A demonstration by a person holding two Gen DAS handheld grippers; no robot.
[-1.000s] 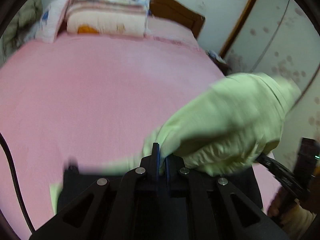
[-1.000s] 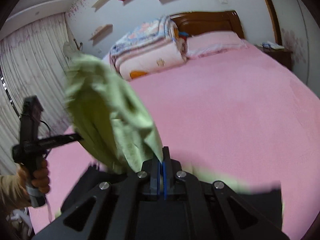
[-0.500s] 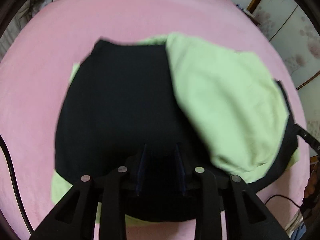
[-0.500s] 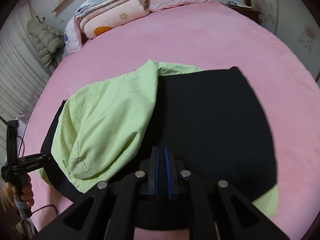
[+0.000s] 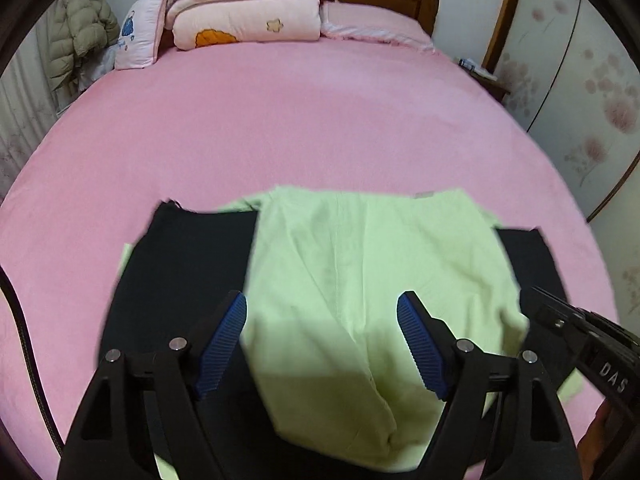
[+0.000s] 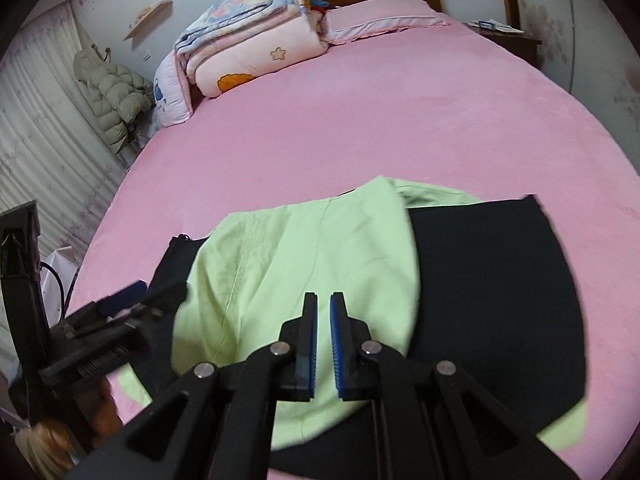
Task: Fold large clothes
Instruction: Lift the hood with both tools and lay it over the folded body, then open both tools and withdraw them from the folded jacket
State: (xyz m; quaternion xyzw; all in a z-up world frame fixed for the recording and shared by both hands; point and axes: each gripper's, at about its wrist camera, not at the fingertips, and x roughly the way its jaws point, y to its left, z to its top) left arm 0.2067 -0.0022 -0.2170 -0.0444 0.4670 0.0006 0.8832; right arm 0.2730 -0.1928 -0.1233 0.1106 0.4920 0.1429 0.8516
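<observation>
Near edge of the black cloth (image 5: 176, 280) hidden behind the left gripper (image 5: 322, 344) body in the left wrist view; same edge cut off by the right gripper (image 6: 323, 344) frame in the right wrist view. Middle of the black cloth covered by the light green garment (image 5: 360, 280); extent beneath not determinable. Green fabric (image 6: 568, 428) showing past the black cloth's near right corner, blurred, connection to the garment unclear. Hand (image 6: 44, 440) left of the black cloth blurred, cut off by the picture's edge. Items on the nightstand (image 6: 500, 30), far beyond the cloth, too small to identify.
</observation>
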